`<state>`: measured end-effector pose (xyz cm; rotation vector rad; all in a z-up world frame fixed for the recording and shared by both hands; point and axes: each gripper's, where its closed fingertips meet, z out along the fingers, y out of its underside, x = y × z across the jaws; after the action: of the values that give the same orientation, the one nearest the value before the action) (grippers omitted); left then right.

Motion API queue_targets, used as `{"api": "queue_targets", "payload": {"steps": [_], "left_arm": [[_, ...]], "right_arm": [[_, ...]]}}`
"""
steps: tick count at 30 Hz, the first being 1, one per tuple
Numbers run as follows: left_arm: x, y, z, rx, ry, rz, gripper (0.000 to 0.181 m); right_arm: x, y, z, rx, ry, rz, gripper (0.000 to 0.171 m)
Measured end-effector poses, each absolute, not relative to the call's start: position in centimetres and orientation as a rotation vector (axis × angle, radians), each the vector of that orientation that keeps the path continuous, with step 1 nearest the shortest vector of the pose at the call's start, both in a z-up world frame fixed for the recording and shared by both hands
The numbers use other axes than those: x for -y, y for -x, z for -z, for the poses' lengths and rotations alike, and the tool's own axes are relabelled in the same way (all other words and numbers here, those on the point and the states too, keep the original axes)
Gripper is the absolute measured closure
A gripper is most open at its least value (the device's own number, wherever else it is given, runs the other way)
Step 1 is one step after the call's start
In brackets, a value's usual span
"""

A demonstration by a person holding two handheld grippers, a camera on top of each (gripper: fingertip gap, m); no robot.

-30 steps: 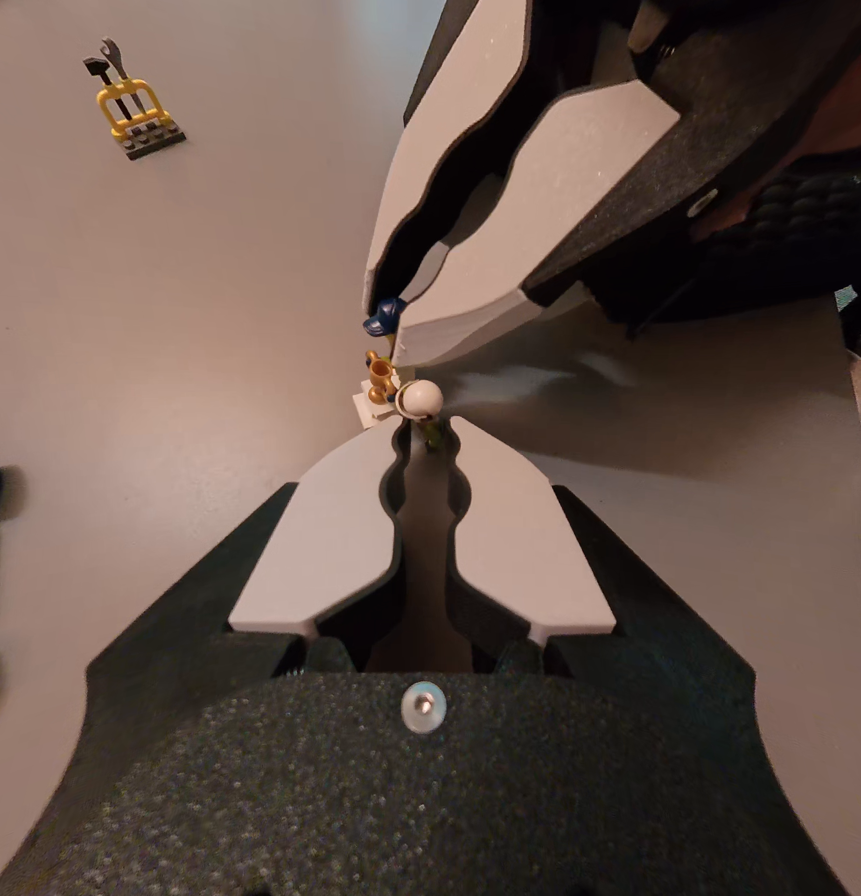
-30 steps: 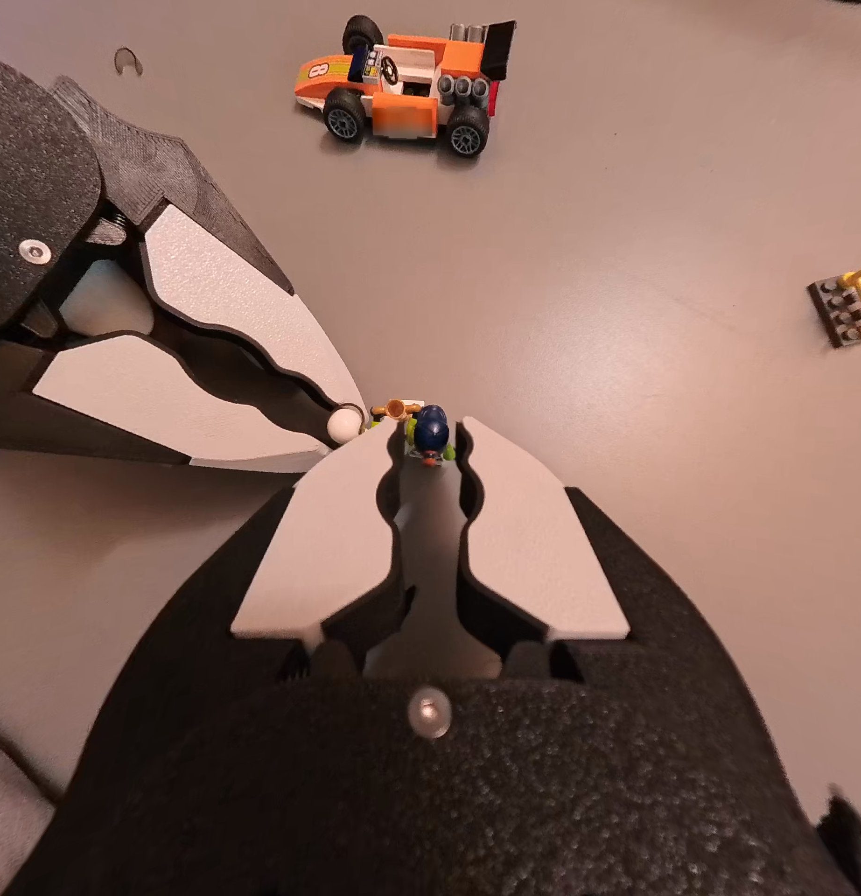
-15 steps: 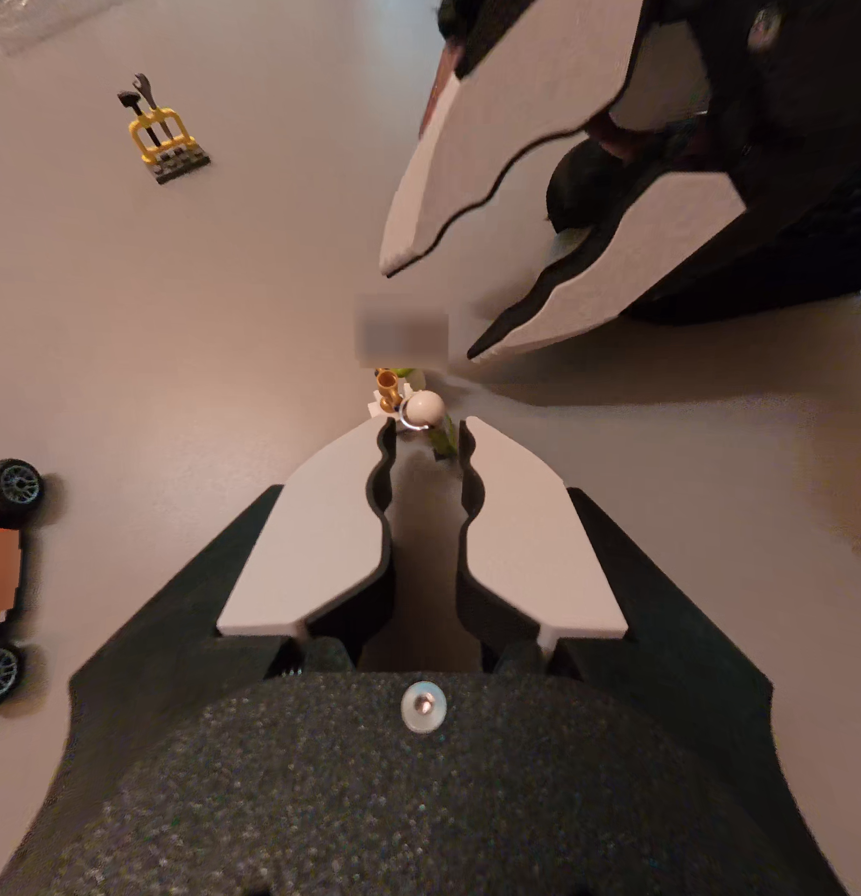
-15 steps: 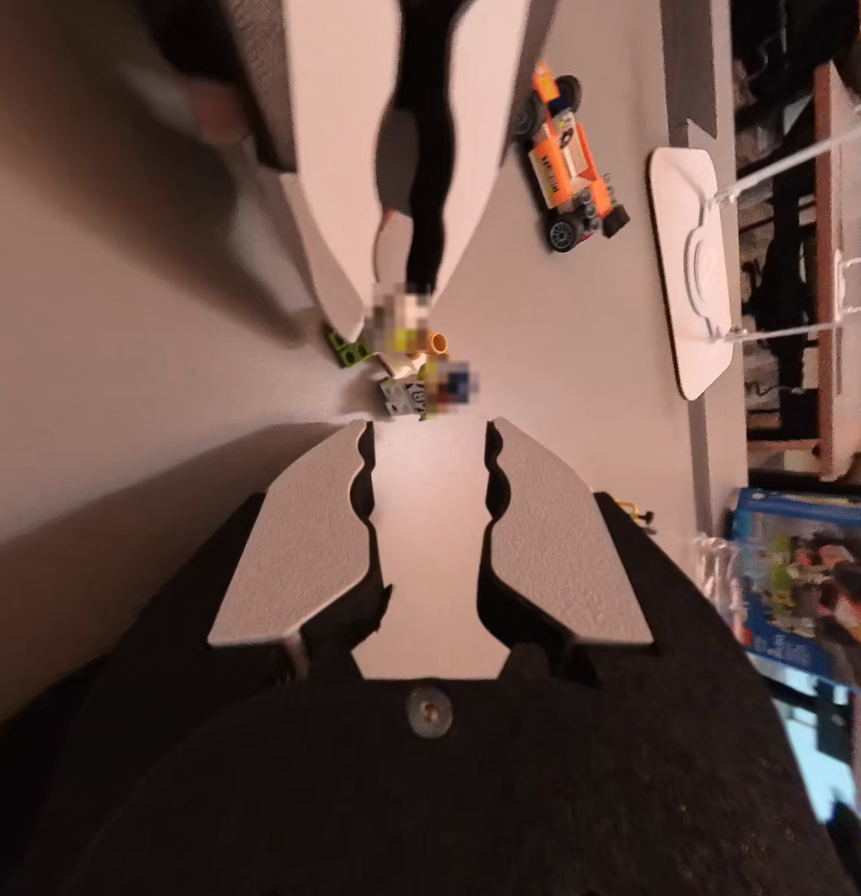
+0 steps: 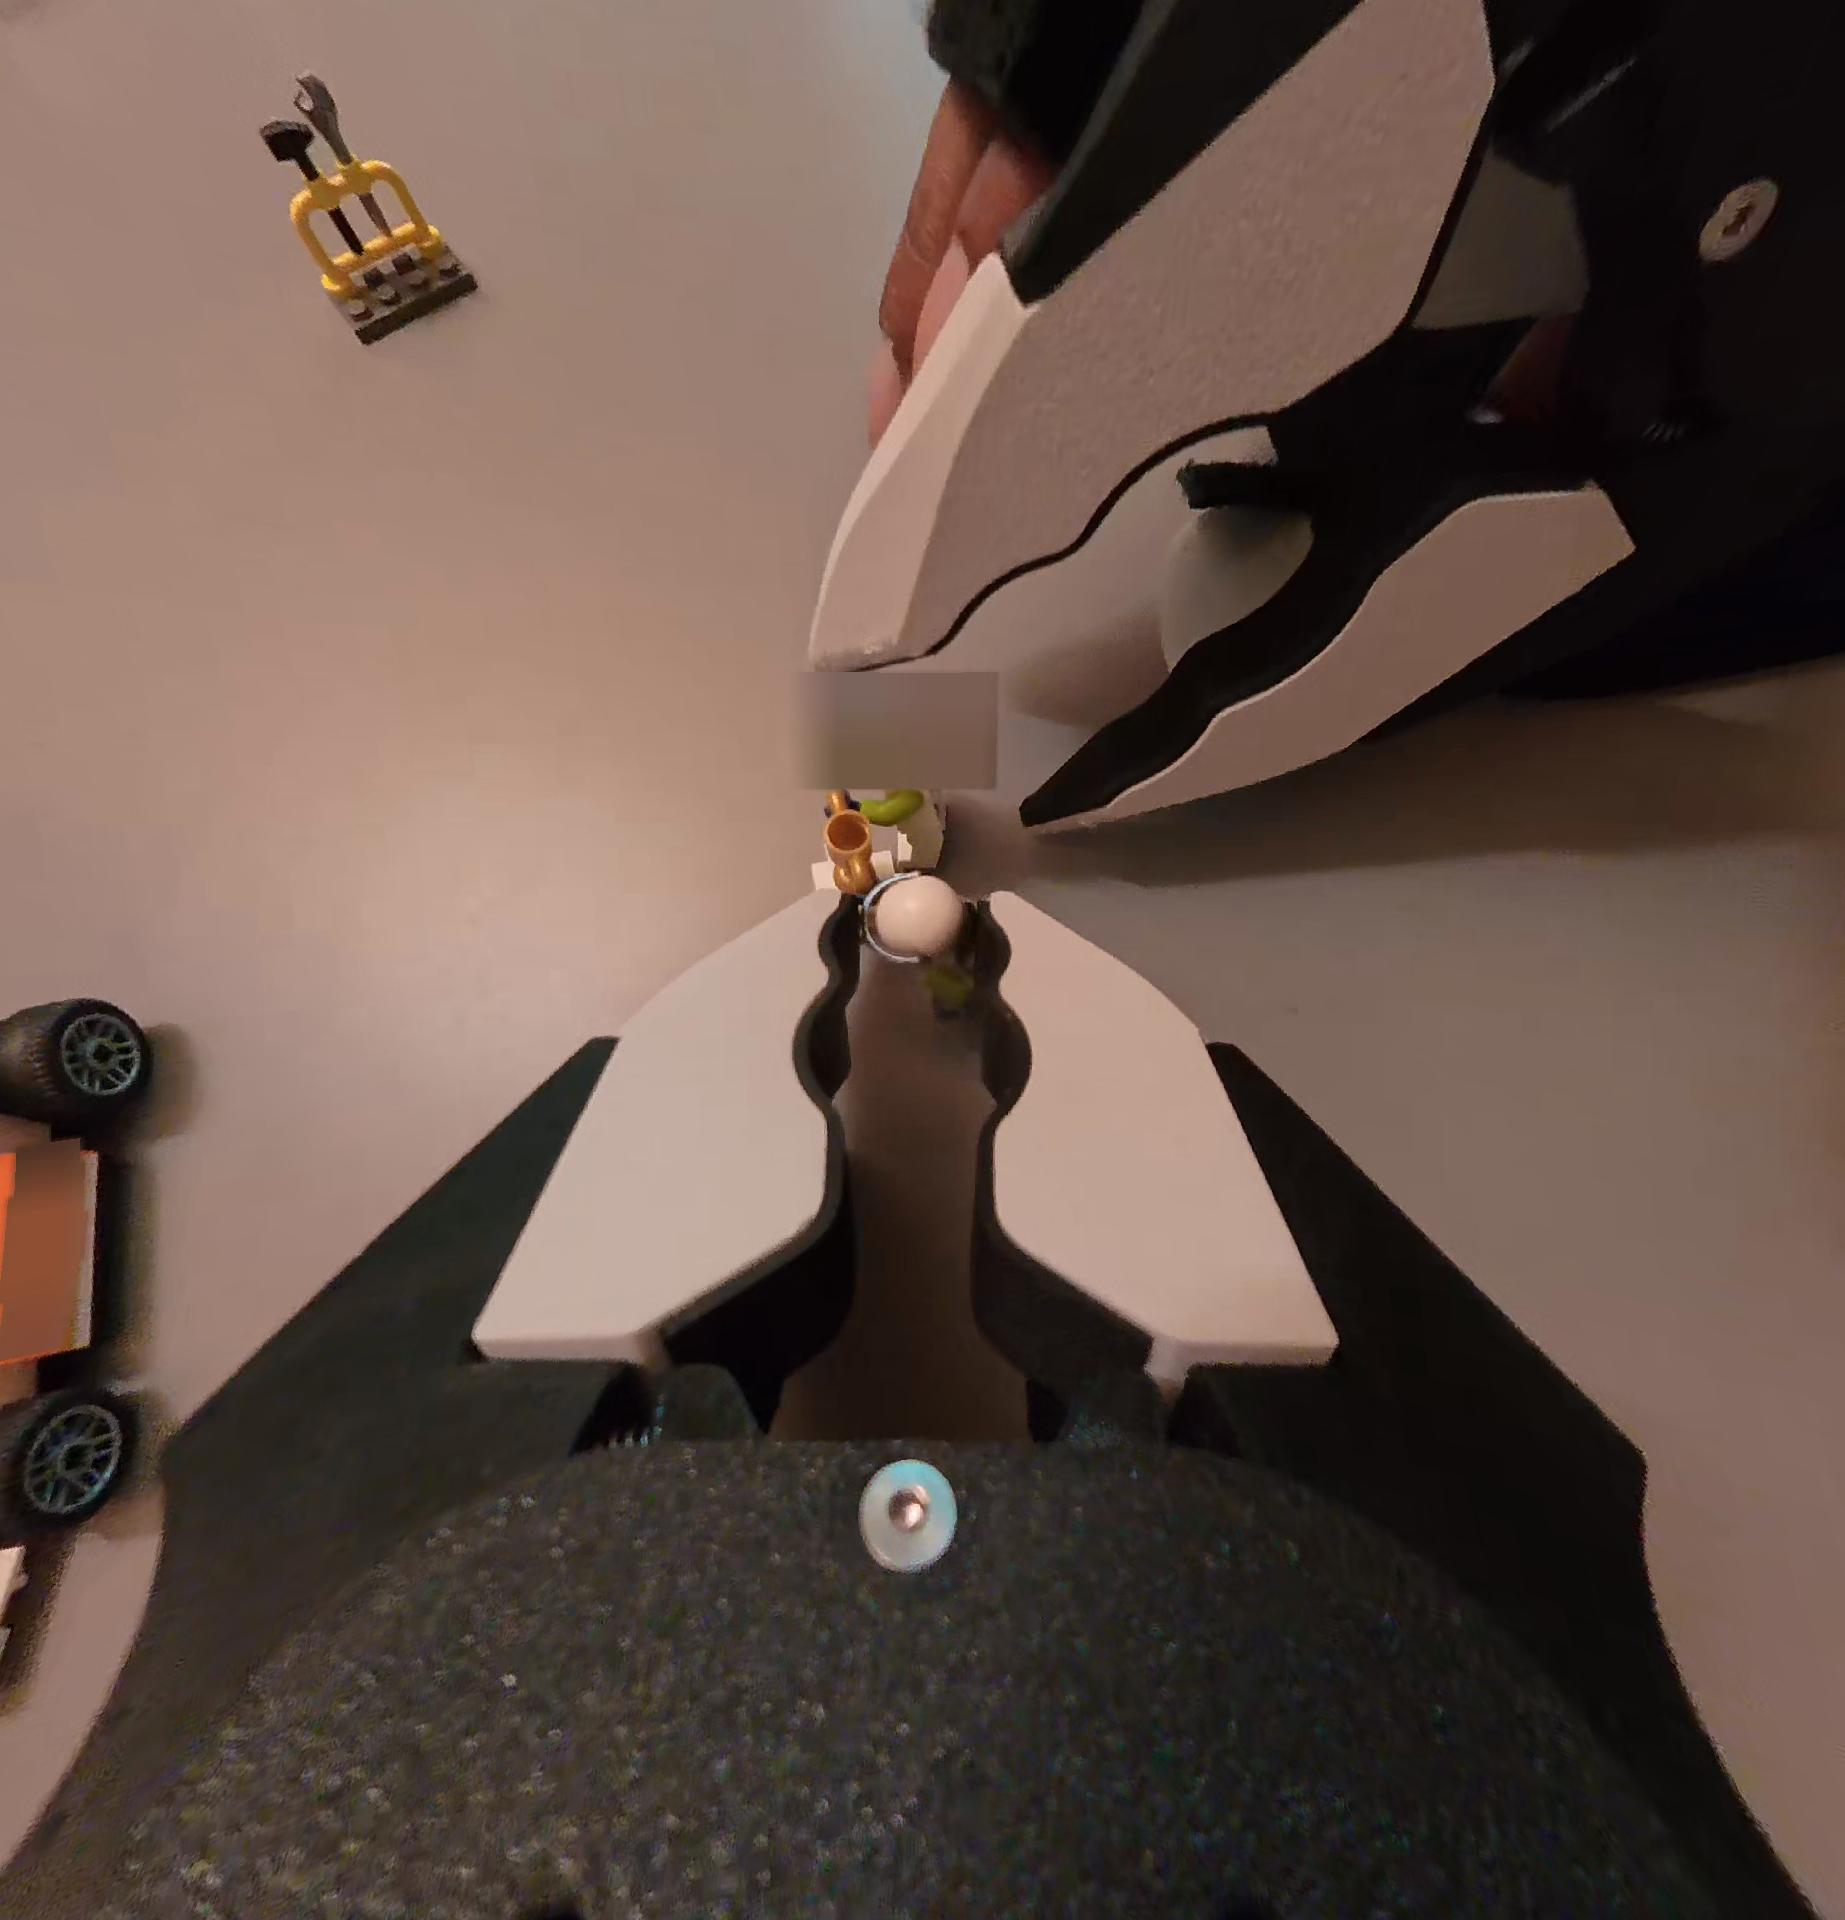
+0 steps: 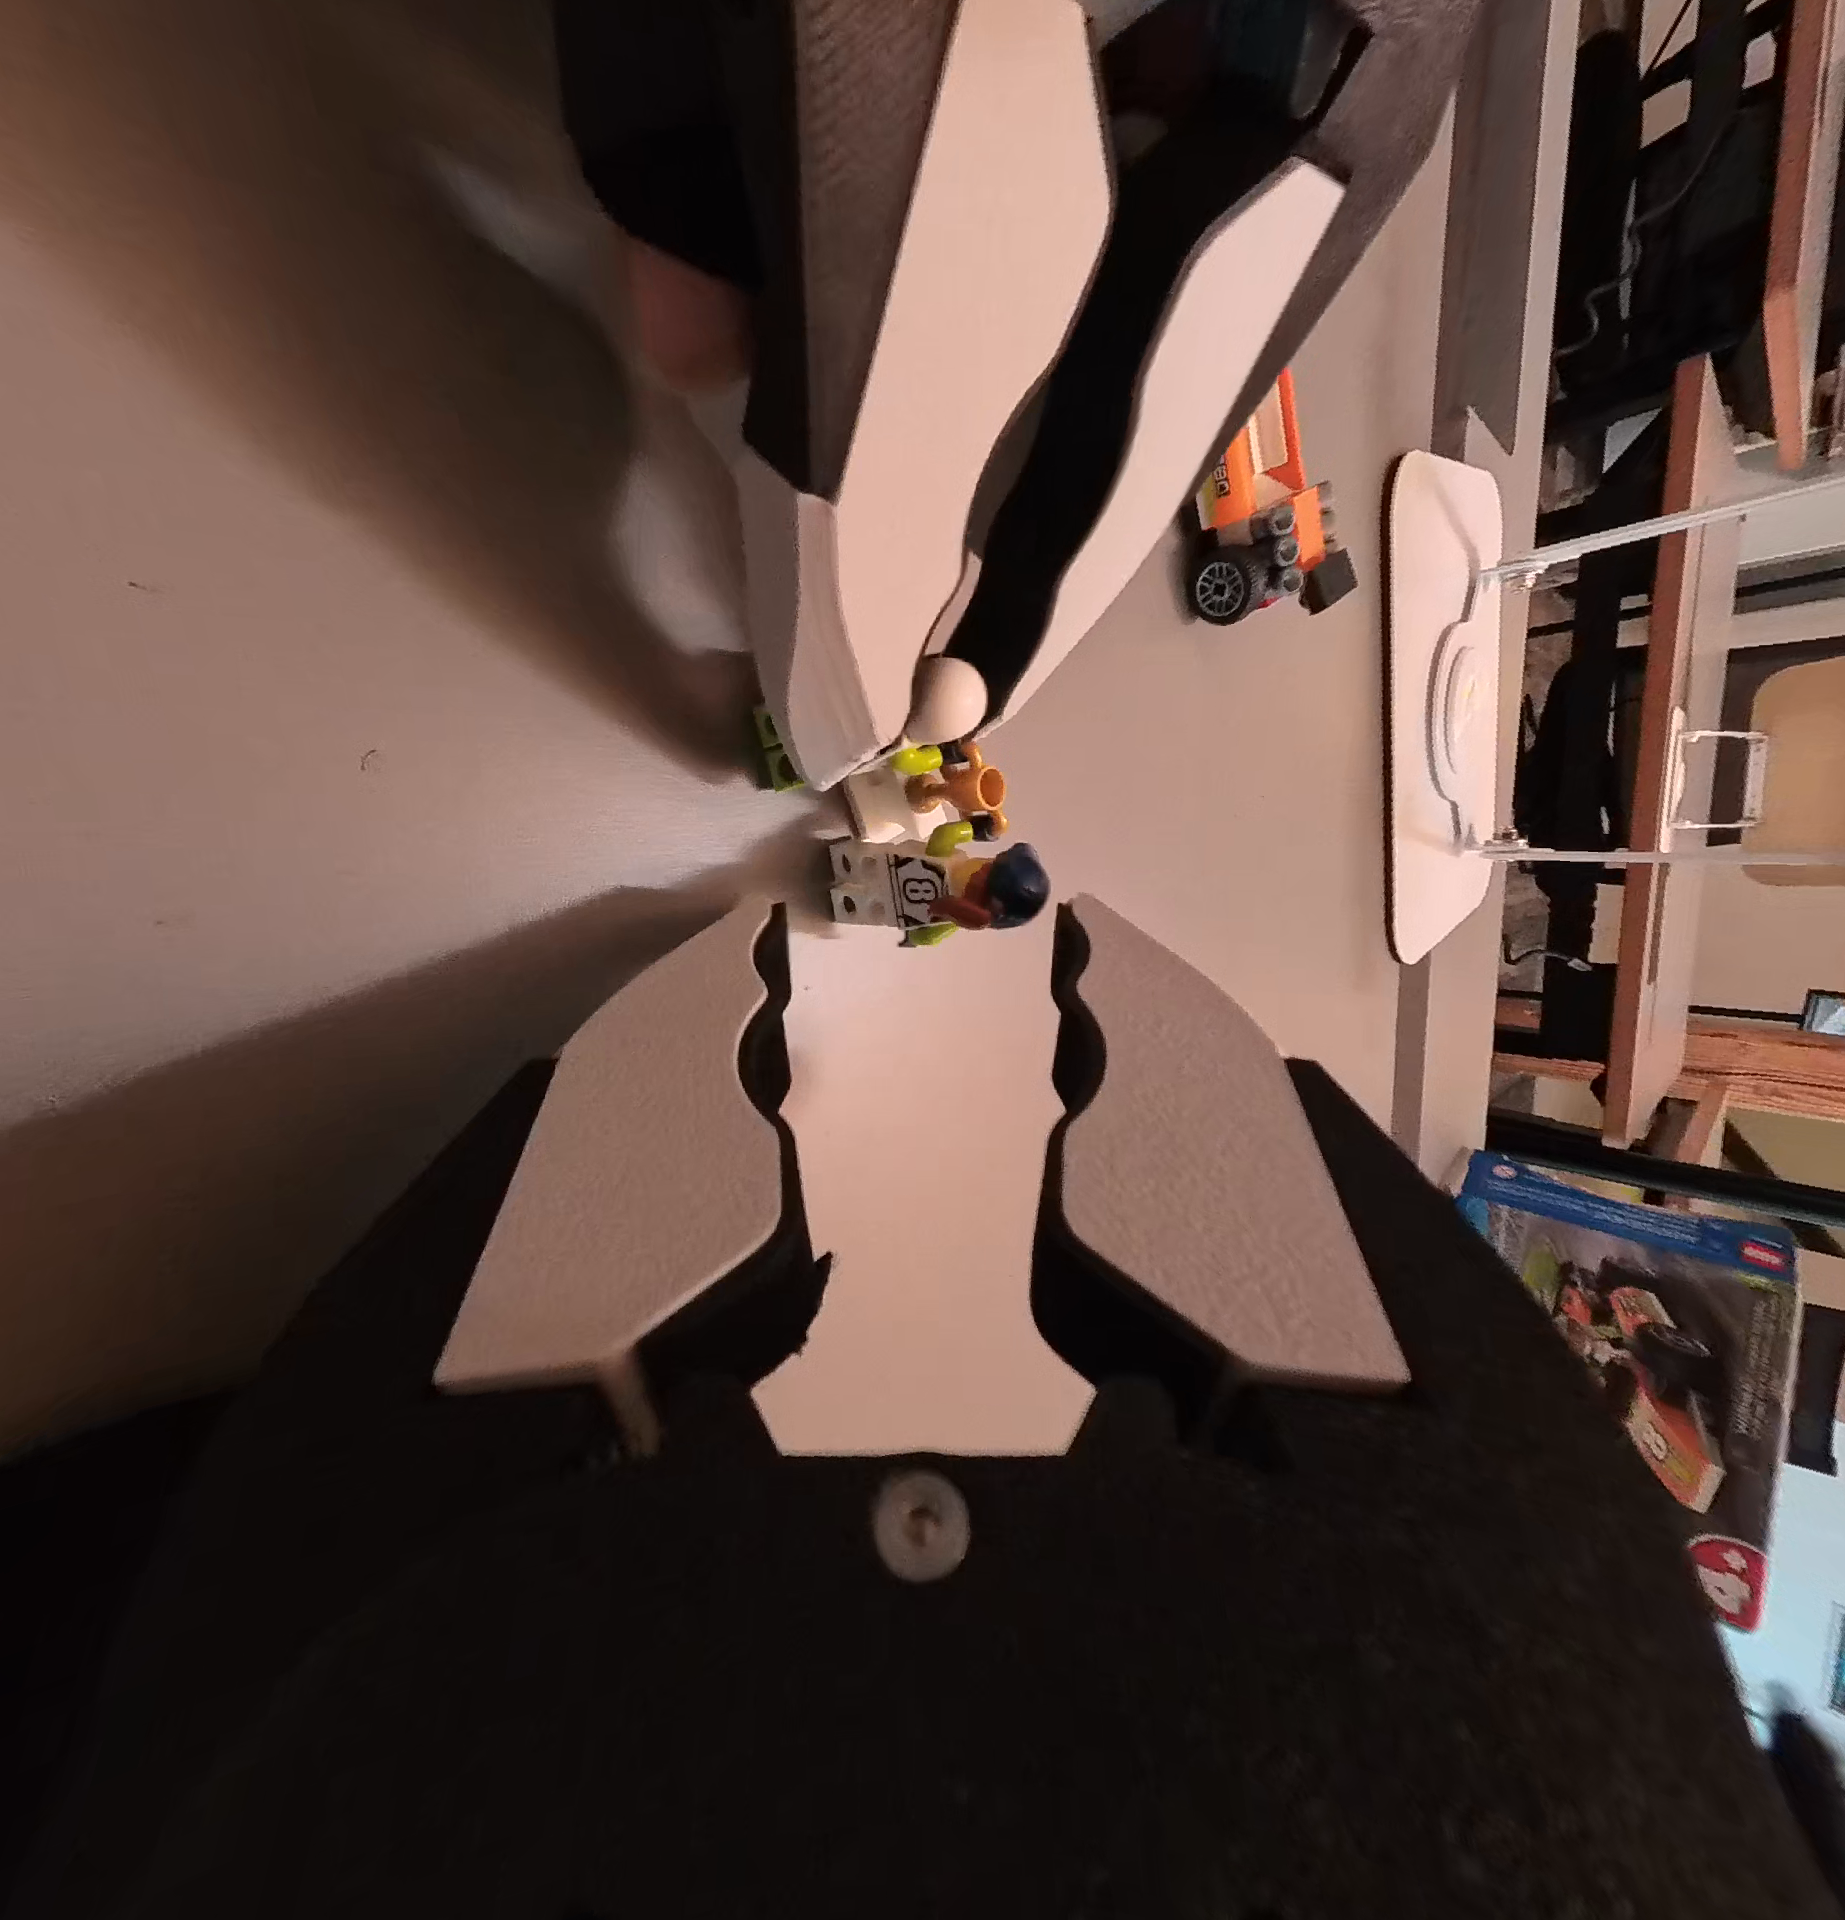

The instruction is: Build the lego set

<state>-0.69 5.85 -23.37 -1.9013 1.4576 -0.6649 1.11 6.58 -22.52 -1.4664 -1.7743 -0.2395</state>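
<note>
Between parted right gripper fingertips, bare table

Not much lettering here, and I'm not copying any of it out. The blue-capped minifigure, just beside the white-helmeted minifigure, has a bold dark mark printed on its white torso. The orange car near the edge of the surface carries a small printed mark on its side. Past that edge there's a blue set box with a logo, lines of print and a round red badge on its corner, all too skewed to read properly.
</note>
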Motion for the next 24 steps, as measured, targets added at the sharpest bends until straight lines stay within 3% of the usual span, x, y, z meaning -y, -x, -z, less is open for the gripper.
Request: {"api": "queue_targets", "payload": {"steps": [17, 24], "left_arm": [[-6.0, 0.5, 22.2, -1.32, 2.103, 1.087, 0.165], [-6.2, 0.4, 21.2, -1.335, 2.097, 1.037, 0.165]], "right_arm": [[-7.9, -1.1, 22.2, 1.726, 1.454, 0.337, 0.116], [-8.3, -0.7, 21.1, 1.721, 1.426, 0.356, 0.102]]}}
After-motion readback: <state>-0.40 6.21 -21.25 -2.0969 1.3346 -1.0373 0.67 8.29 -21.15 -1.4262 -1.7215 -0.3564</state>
